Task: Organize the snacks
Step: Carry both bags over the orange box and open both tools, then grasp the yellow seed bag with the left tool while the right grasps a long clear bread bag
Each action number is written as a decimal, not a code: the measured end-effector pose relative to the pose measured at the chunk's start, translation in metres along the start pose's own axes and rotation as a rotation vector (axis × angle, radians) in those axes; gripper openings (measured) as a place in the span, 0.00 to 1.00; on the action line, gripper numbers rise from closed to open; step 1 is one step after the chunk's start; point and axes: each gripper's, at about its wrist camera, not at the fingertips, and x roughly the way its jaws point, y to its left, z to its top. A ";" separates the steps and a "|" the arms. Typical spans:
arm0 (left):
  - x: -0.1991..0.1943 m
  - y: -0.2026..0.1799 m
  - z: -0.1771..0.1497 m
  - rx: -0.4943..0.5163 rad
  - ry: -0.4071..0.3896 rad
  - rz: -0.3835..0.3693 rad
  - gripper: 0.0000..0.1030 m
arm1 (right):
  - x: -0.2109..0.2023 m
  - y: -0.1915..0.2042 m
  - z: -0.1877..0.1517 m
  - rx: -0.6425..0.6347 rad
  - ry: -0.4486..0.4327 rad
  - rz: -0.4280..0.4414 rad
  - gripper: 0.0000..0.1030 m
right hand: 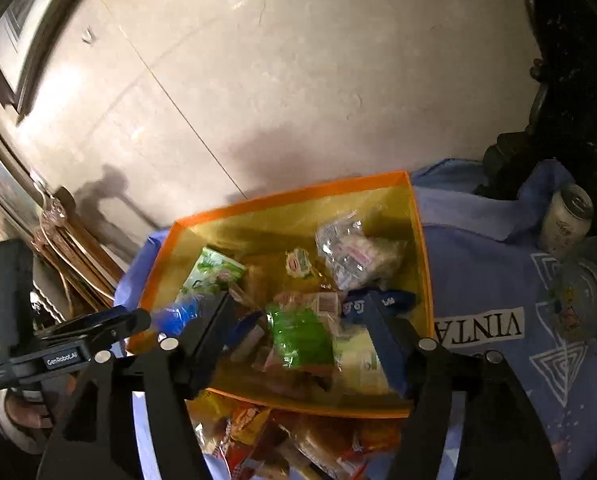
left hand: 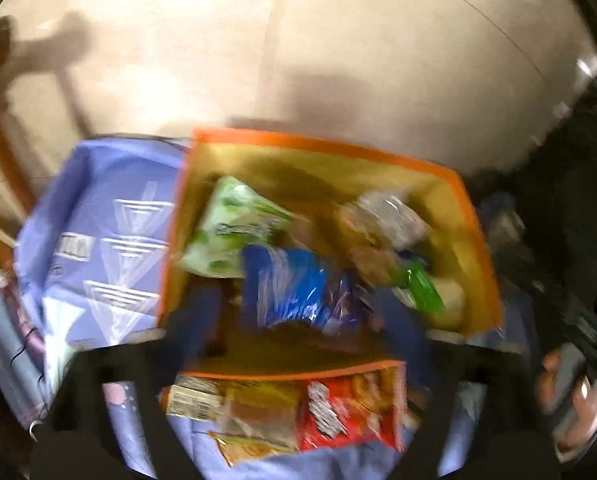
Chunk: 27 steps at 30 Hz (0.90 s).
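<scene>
1. Overhead, both grippers hang above an orange-rimmed yellow box [right hand: 298, 196] that sits on a blue printed cloth [right hand: 478, 276] spread over a surface above a pale tiled floor [right hand: 278, 80].
2. Seen from the left wrist, the left gripper [left hand: 294, 308] has its blue-padded fingers [left hand: 196, 316] spread wide, one on either side of a blue snack packet [left hand: 294, 288] lying in the box; motion blur leaves it unclear whether the pads touch the packet.
3. Beside that packet in the box lie a pale green packet [left hand: 230, 232] toward the left wall, a clear-wrapped packet [left hand: 390, 216] toward the far right corner, and a bright green wrapper [left hand: 418, 288] near the right wall.
4. From the right wrist, the right gripper [right hand: 298, 312] is also wide open and holds nothing, its fingers [right hand: 382, 332] poised over the box's near half above a bright green wrapper [right hand: 298, 336].
5. Outside the box, against its near wall, a loose heap of snacks rests on the cloth, among them a red chip bag [left hand: 350, 408] and a yellow-and-clear packet [left hand: 254, 412].
6. At the right edge of the cloth, two drink cans [right hand: 566, 216] lie close together, well apart from the box.
7. Far left in the right wrist view, the left gripper's black body carries a label reading "GenRobot" [right hand: 60, 358].
</scene>
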 end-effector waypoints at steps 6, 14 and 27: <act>0.000 0.001 -0.014 0.059 0.021 -0.008 0.90 | -0.006 -0.006 -0.026 -0.055 0.035 -0.009 0.66; -0.009 0.017 -0.055 0.046 0.070 0.001 0.90 | -0.023 -0.021 -0.062 -0.036 0.065 -0.035 0.66; 0.036 0.024 -0.125 0.024 0.255 0.012 0.90 | -0.030 -0.052 -0.130 0.044 0.166 -0.069 0.66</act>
